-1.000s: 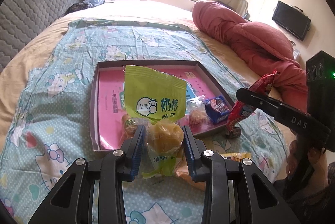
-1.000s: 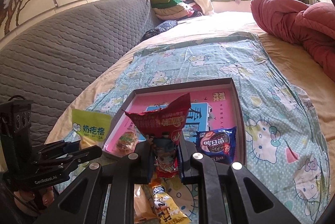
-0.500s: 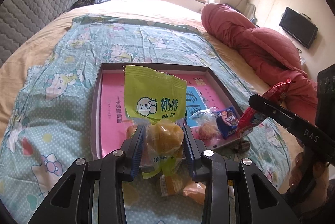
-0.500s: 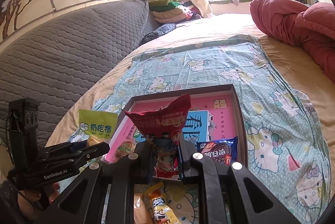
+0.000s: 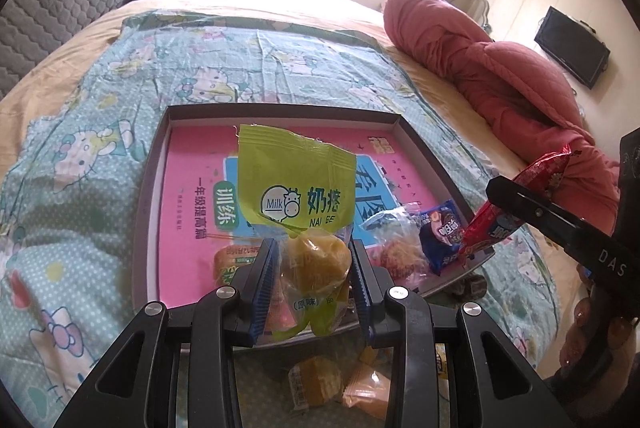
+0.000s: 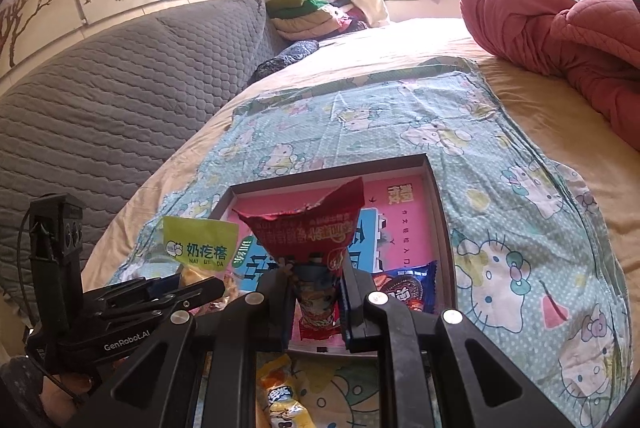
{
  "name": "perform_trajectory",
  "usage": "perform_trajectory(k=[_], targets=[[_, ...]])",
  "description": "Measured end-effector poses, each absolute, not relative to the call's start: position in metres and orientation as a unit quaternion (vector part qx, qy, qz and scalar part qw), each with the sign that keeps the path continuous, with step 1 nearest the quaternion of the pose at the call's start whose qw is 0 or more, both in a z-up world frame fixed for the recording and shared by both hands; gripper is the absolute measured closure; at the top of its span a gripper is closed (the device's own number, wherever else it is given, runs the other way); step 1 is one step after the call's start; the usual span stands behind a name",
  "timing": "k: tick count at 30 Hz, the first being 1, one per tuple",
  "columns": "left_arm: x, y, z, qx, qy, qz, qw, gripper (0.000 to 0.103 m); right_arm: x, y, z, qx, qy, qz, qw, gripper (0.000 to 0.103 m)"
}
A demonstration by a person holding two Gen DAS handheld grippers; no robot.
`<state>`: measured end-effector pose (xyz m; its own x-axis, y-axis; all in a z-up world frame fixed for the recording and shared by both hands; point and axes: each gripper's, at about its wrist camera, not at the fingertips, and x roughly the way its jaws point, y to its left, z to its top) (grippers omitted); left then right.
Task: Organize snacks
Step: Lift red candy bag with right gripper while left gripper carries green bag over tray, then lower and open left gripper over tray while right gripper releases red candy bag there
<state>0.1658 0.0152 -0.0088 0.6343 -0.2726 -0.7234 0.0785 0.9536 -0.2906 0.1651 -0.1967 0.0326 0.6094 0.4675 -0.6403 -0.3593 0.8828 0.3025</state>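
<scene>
1. Left gripper (image 5: 312, 278) is pinching the green milk-snack packet (image 5: 298, 183) low down, blue pads pressed on the yellow lump inside the clear lower half; the printed green top stands upright above the jaws, so the packet's long axis runs up and away from the claw, roughly along the fingers.
2. Right gripper (image 6: 316, 304) has its jaws pressed tight on the waist of a red snack packet (image 6: 312, 228); that packet too stands upright, torn top edge above the fingers, tail hanging below them.
3. Just beyond and beneath both claws lies the shallow box (image 5: 280, 109) with a pink printed floor; the left claw's packet hangs over the box's near edge, the right claw's packet likewise over the near rim in its own view.
4. Already in the box, to the right of the left claw: a clear-wrapped bun (image 5: 394, 240) and a blue biscuit packet (image 5: 442, 234); an orange-labelled one (image 5: 230, 260) peeps out just left of the left finger.
5. Nearer than the claws, on the cartoon-print sheet (image 5: 80, 147) outside the box, loose snacks (image 5: 340, 384) wait; a yellow packet (image 6: 280, 396) lies under the right claw.
6. My reading: the drop turns on the box lying straight ahead and below; both hands seem about equally near, and either packet, let go, should tip forward onto the pink floor.
</scene>
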Motion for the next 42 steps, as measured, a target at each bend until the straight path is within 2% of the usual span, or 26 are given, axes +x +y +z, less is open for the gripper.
perform_trajectory(k=[42], targets=[[0.183,0.004,-0.036,-0.121,0.455,-0.106,0.876,0.066,0.193,-0.169,-0.014,0.062,0.449,0.234,0.86,0.085]])
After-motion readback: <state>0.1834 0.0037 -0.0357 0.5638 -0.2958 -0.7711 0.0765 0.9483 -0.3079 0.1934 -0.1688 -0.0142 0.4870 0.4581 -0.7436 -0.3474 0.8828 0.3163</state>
